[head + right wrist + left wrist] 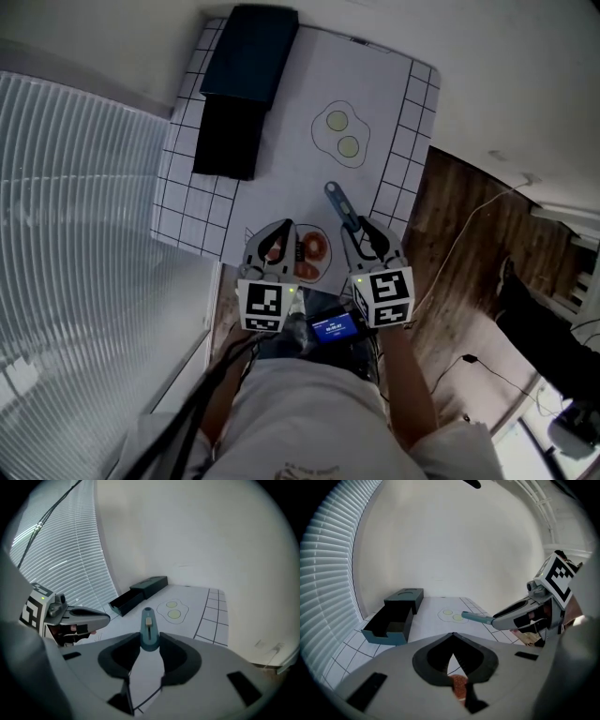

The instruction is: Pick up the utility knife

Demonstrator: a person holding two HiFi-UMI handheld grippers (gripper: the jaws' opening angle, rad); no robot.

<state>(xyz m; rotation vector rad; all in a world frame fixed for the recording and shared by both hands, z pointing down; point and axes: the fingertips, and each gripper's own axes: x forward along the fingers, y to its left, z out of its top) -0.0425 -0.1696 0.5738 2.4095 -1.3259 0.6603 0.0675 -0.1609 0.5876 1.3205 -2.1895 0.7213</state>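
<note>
Head view: 1 knife (pixel 338 201), 2 grippers (pixel 274 234) (pixel 364 232)

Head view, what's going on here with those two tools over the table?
A person holds a tool in each hand above a white gridded mat. The right tool is shut on the teal utility knife, which sticks out ahead of it and looks lifted off the mat. The left tool is beside it, jaws together and empty. A dark box sits open at the mat's far corner.

Knife (pixel 336 199) in R gripper (pixel 360 231); box (pixel 246 84) far-L on mat (pixel 295 141).
</note>
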